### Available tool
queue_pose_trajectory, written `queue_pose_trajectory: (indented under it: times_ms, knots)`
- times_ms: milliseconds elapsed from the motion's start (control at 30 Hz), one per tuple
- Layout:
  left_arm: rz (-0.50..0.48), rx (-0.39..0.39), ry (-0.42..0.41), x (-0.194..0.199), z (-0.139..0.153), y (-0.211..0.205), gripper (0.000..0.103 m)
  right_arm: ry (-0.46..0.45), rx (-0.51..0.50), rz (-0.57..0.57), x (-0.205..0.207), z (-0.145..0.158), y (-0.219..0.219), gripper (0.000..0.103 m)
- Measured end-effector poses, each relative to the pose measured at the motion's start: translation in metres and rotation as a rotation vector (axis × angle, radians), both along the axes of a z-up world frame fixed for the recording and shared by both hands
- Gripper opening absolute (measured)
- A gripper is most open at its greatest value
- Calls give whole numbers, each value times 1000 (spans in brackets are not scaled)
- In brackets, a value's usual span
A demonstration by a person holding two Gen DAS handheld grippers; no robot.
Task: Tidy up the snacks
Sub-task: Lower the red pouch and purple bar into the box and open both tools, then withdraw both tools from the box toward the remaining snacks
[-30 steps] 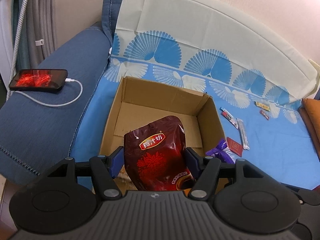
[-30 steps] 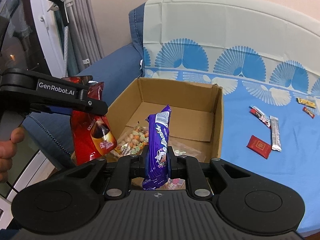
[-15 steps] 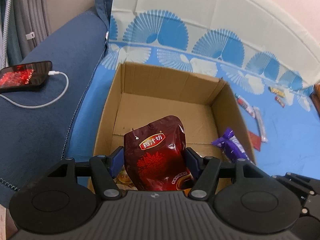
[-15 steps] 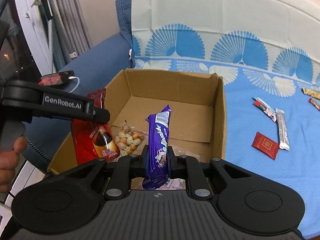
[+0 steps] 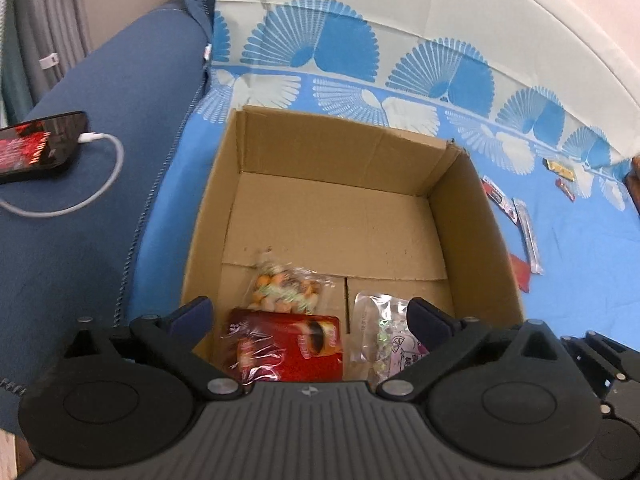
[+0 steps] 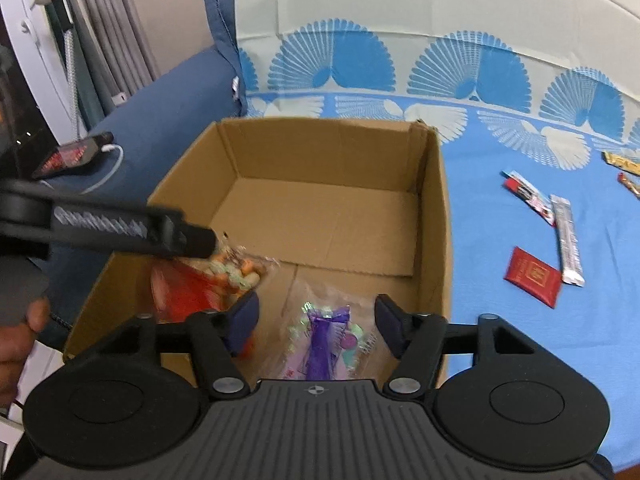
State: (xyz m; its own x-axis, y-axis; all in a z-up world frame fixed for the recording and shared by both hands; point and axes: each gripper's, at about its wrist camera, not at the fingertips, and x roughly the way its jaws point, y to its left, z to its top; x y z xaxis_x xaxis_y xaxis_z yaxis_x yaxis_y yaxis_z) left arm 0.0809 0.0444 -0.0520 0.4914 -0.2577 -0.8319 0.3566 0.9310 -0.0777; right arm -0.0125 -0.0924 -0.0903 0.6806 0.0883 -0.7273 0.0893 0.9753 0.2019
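My left gripper (image 5: 308, 316) is opening wide and nothing is pressed between its jaws; the red bag (image 5: 284, 346) lies flat below it in the near part of the cardboard box (image 5: 476, 216). My right gripper (image 6: 316, 320) is opening too, and the purple bar (image 6: 324, 340) lies loose under it on a clear packet (image 6: 352, 344), its long side pointing away from me. A bag of round candies (image 5: 286, 288) lies beside the red bag.

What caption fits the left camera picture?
Open left tool above red snack pouch lying in brown cardboard box.
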Motion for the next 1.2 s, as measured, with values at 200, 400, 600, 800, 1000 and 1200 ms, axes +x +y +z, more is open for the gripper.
queue_pose_trajectory:
  times_ms: [200,400,600,800,1000,1200]
  knots:
    - [50,31,-14,-36,9,31,103,22,15,3,-35,9,7,75]
    - [114,28,-24,-73,21,51,103,-8,15,27,-66,27,21,81]
    - [102,31,-55,-102,34,50,103,-70,-12,28,-93,46,27,82]
    - [108,42,-111,-129,48,52,103,-113,-39,24,-125,59,28,85]
    - [99,50,-148,-150,57,53,103,-159,-52,15,-150,68,28,86]
    - [95,50,-178,-164,66,54,103,-197,-59,22,-164,77,31,86]
